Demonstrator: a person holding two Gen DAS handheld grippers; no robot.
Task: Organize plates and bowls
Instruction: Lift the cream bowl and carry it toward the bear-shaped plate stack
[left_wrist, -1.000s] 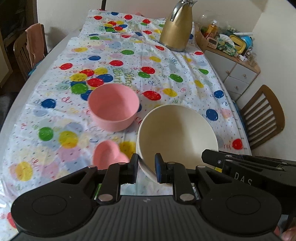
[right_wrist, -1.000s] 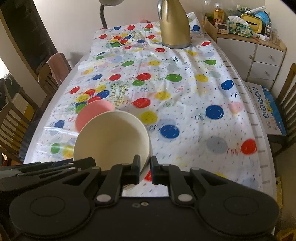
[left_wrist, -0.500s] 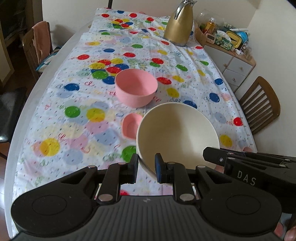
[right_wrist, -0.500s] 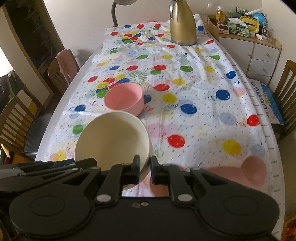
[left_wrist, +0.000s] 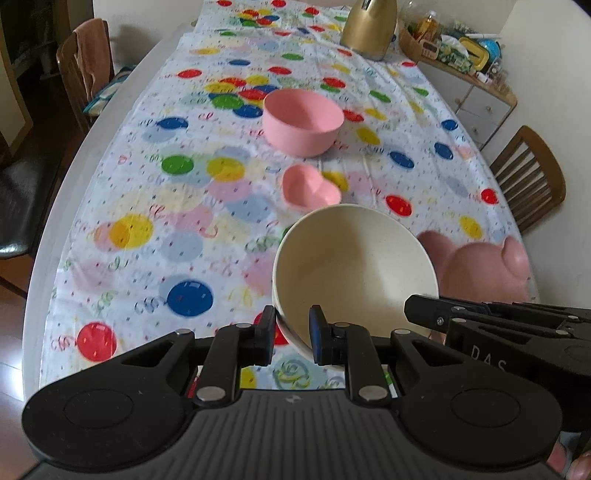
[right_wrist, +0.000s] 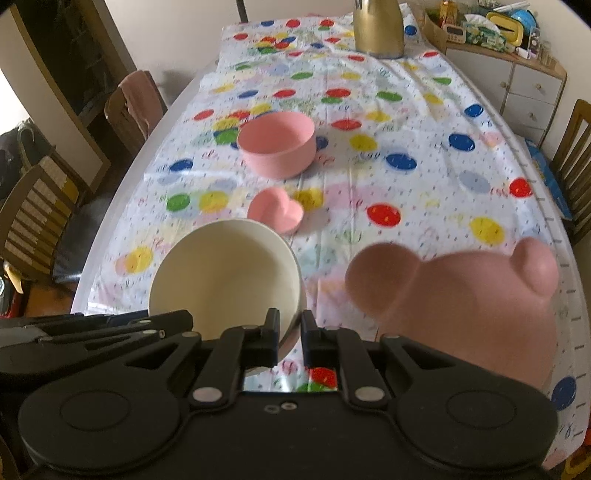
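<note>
Both grippers hold one cream bowl (left_wrist: 354, 258), which also shows in the right wrist view (right_wrist: 225, 273), above the table's near end. My left gripper (left_wrist: 292, 328) is shut on its left rim. My right gripper (right_wrist: 290, 326) is shut on its right rim. A round pink bowl (left_wrist: 303, 120) stands mid-table and shows in the right wrist view (right_wrist: 277, 144) too. A small pink heart-shaped dish (left_wrist: 310, 186) lies between it and the cream bowl, also in the right wrist view (right_wrist: 275, 210). A large pink bear-shaped plate (right_wrist: 461, 295) lies at the near right (left_wrist: 480, 266).
A gold kettle (left_wrist: 369, 29) stands at the table's far end. Wooden chairs stand left (left_wrist: 86, 74) and right (left_wrist: 528, 177). A cluttered white cabinet (right_wrist: 517, 74) is at the back right. The table (left_wrist: 92, 140) has a balloon-print cloth.
Both grippers have pulled back towards the table's near end with the cream bowl. The heart dish and then the bear-shaped plate have come into view.
</note>
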